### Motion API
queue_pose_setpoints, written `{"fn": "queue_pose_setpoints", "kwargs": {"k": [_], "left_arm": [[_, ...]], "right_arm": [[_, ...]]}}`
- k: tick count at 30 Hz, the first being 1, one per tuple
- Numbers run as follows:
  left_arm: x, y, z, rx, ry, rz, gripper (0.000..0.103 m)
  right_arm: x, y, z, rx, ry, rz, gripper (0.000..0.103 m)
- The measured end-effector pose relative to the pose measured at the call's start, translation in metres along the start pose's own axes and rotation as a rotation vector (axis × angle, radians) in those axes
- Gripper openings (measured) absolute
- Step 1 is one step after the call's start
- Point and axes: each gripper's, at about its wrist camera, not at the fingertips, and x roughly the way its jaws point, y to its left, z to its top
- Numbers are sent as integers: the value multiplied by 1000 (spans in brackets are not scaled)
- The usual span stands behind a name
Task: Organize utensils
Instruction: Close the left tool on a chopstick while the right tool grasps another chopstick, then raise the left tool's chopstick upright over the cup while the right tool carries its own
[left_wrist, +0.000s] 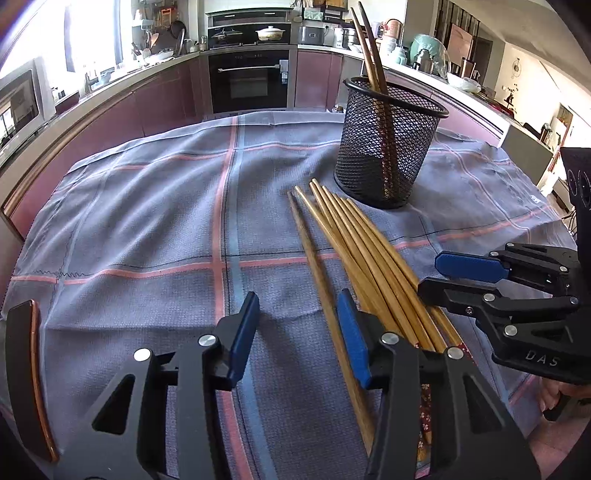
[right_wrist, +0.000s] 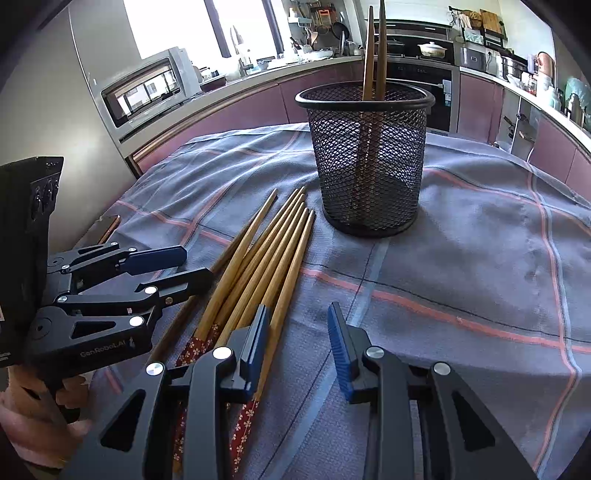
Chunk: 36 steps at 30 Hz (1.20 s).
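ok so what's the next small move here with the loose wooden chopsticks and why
Probably shift the left gripper slightly so its open jaws straddle the one separate wooden chopstick, then close. That stick lies apart from the bundle of wooden chopsticks on the checked cloth, and neither gripper holds anything. Two already stand in the black mesh cup.

The surface is covered by a grey-blue checked cloth (left_wrist: 155, 229) with pink and pale blue stripes, lightly creased. On it, toward one o'clock in the left wrist view, stands a black mesh cup (left_wrist: 388, 147), upright, with two dark chopsticks (left_wrist: 369, 48) leaning inside. A bundle of light wooden chopsticks (left_wrist: 354, 240) lies flat on the cloth, tips just beside the cup's base, running back toward five o'clock.
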Motion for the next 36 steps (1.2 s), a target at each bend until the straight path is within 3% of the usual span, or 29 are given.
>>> {"fn": "queue_pose_setpoints", "kwargs": {"k": [8, 15, 21, 27, 36], "left_arm": [[10, -7, 6, 44, 18, 24, 43], [13, -6, 10, 25, 22, 21, 25], [13, -3, 10, -2, 30, -16, 10], [9, 2, 10, -42, 22, -31, 8], [-18, 15, 13, -70, -33, -63, 8]], "right_arm": [[10, 8, 9, -45, 5, -56, 30], [13, 3, 14, -26, 12, -47, 6], [11, -1, 13, -16, 13, -43, 5], [1, -9, 12, 2, -13, -16, 5], [-27, -16, 15, 30, -93, 97, 5]]}}
